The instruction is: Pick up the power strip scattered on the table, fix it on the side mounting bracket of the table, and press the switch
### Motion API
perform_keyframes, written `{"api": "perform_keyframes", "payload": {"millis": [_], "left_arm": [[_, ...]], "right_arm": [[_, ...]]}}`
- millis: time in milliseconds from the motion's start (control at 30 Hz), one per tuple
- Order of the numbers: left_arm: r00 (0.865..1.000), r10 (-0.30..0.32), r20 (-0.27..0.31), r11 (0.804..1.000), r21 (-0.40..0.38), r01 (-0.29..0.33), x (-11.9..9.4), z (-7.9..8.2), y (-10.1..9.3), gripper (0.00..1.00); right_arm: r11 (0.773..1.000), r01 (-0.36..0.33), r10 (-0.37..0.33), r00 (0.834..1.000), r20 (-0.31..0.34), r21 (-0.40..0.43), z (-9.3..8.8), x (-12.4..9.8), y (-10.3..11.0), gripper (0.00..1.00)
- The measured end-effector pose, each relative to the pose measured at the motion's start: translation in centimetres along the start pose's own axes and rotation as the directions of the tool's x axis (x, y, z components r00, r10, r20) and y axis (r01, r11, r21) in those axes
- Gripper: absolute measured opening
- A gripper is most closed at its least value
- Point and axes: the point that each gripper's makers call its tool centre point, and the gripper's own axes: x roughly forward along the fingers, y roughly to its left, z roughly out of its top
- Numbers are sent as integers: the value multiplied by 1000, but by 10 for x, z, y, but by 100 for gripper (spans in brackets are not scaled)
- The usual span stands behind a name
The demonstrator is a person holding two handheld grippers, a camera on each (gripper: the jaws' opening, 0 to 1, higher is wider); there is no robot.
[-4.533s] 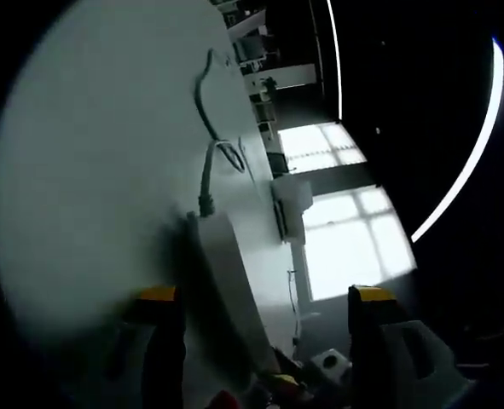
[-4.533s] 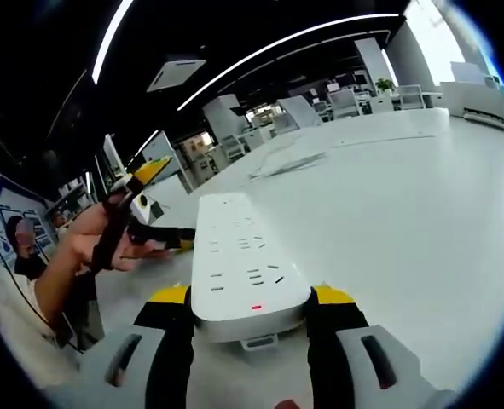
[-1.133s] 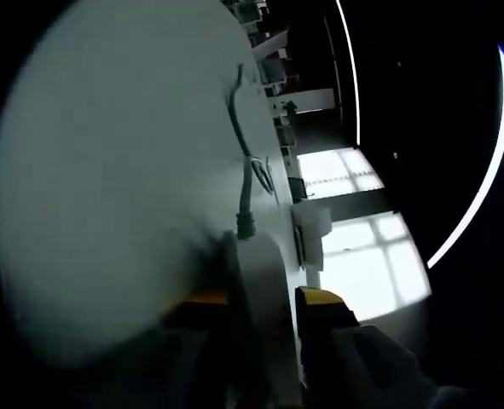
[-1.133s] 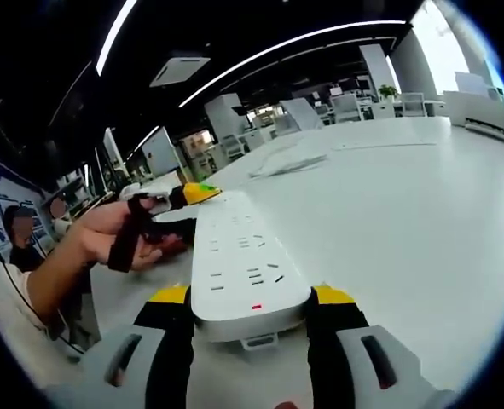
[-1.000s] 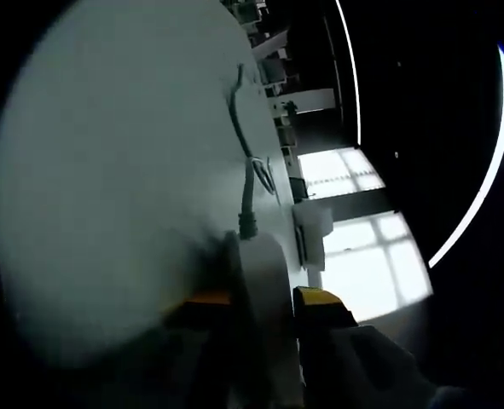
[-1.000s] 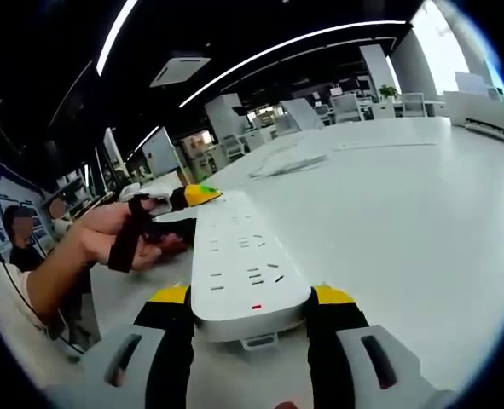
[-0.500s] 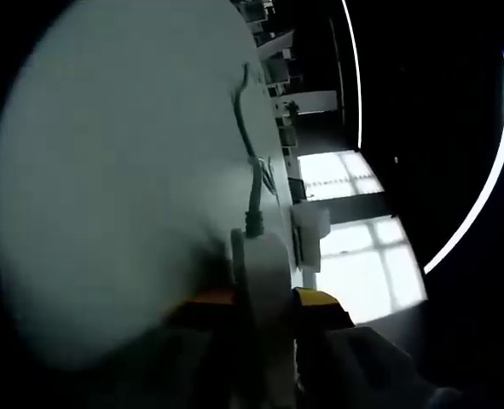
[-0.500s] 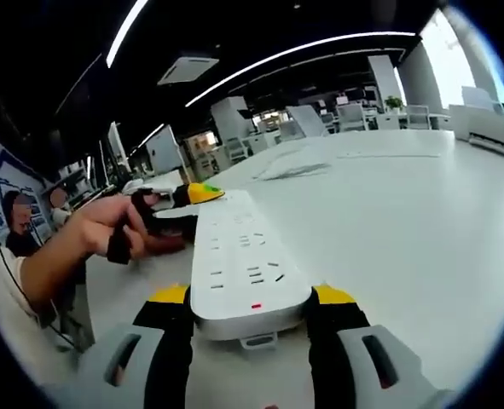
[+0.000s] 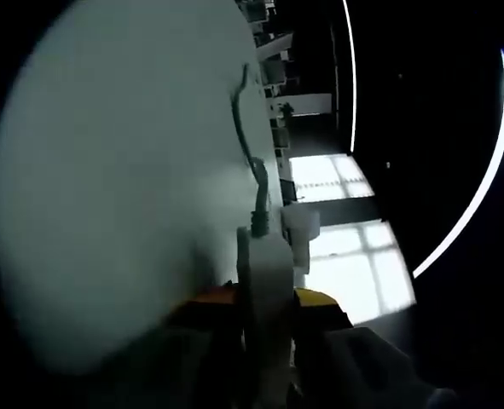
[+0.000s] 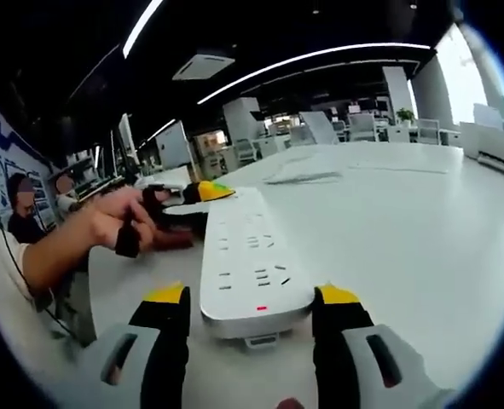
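Note:
The white power strip (image 10: 253, 256) lies lengthwise between my right gripper's (image 10: 252, 296) yellow-tipped jaws, sockets up, with a small red mark near its close end. Those jaws stand slightly off its sides, with a thin gap on the left. At the strip's far end a person's hand holds my left gripper (image 10: 202, 192), closed on the strip. In the left gripper view the strip (image 9: 264, 264) shows edge-on, clamped between my left gripper's (image 9: 264, 298) jaws. Its grey cable (image 9: 245, 128) trails away over the white table (image 9: 107, 187).
The person's forearm (image 10: 60, 243) reaches in from the left above the table (image 10: 422, 230). A white box (image 9: 298, 230) sits past the table edge. Desks, chairs and a bright window lie beyond, and another person (image 10: 21, 213) stands at far left.
The left gripper closed on the strip's far end within the last few seconds. My right jaws have just eased apart a little, and the strip sits slightly farther from them.

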Motion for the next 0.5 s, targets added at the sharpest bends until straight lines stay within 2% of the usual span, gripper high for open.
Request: {"api": "perform_keyframes", "payload": {"millis": [267, 500], "left_arm": [[1000, -13, 11, 1000, -3, 13, -5, 3, -1, 25], [1000, -16, 13, 1000, -9, 17, -5, 4, 0, 25]], "right_arm": [[1000, -16, 18, 997, 73, -22, 13, -5, 8, 58], [999, -21, 24, 997, 76, -36, 15, -6, 10, 57]]}}
